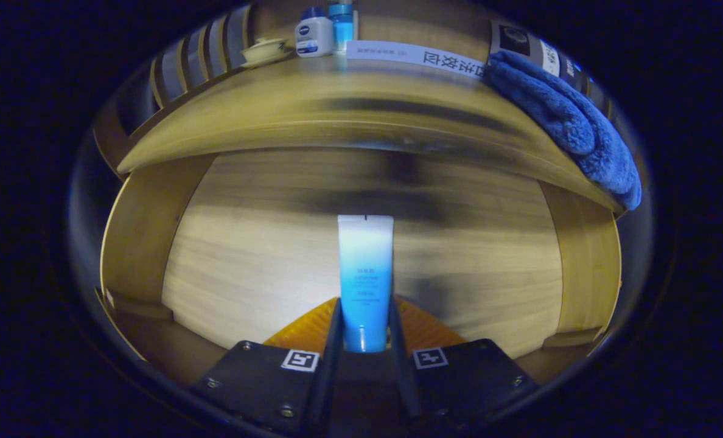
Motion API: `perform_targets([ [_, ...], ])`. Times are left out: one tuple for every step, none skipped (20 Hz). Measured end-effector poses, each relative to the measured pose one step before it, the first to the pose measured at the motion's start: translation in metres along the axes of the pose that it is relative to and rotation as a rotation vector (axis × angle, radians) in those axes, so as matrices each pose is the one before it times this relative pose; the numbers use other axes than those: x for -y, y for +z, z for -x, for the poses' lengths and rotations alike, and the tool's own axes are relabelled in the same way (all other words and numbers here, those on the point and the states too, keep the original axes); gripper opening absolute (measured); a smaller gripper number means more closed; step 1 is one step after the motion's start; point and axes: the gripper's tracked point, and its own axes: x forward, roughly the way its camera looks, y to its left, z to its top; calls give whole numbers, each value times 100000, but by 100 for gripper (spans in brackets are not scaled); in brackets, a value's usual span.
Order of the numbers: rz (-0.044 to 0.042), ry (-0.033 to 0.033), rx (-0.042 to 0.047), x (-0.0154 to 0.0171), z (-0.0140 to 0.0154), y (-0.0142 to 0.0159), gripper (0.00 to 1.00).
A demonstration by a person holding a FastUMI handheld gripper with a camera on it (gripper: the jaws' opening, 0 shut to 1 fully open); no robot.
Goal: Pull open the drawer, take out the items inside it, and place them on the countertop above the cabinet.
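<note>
Gripper view showed the gripper (365, 331) clamped on a tube (366, 277), both fingers pressing its lower end, apparently lifted over the open drawer (246, 255) toward the countertop (313, 103).

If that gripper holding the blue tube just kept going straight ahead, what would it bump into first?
Probably the wooden drawer's floor. The gripper is shut on the blue-and-white plastic tube, which sticks out ahead of the fingers, so the tube's flat end would likely touch first. Depth is hard to judge.
</note>
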Motion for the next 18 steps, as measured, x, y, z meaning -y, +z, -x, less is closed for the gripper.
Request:
perform_targets([
  [-1496,1273,2491,71,105,493,42],
  [-2280,1728,1991,-103,98,278,42],
  [-2728,1593,812,-59,-83,105,41],
  [-2531,1362,-920,-91,-82,-246,41],
  [-1733,633,-1606,3,45,-218,40],
  [-861,264,415,44,-72,181,40],
  [-702,-1011,532,188,-124,-44,40],
  [-455,59,23,72,193,227,33],
  [-853,773,1403,-124,220,368,33],
  [-1456,504,1056,-19,133,290,33],
  [-1739,1592,460,-218,428,382,33],
  [-2068,2216,1132,-398,456,449,33],
  [-2021,1930,373,-257,635,494,33],
  [-1366,978,-206,-73,551,290,33],
  [-470,38,-517,81,680,110,33],
  [687,-205,-1122,222,727,-187,33],
  [750,-540,-884,239,599,-193,33],
  [433,-41,-576,231,733,-375,33],
])
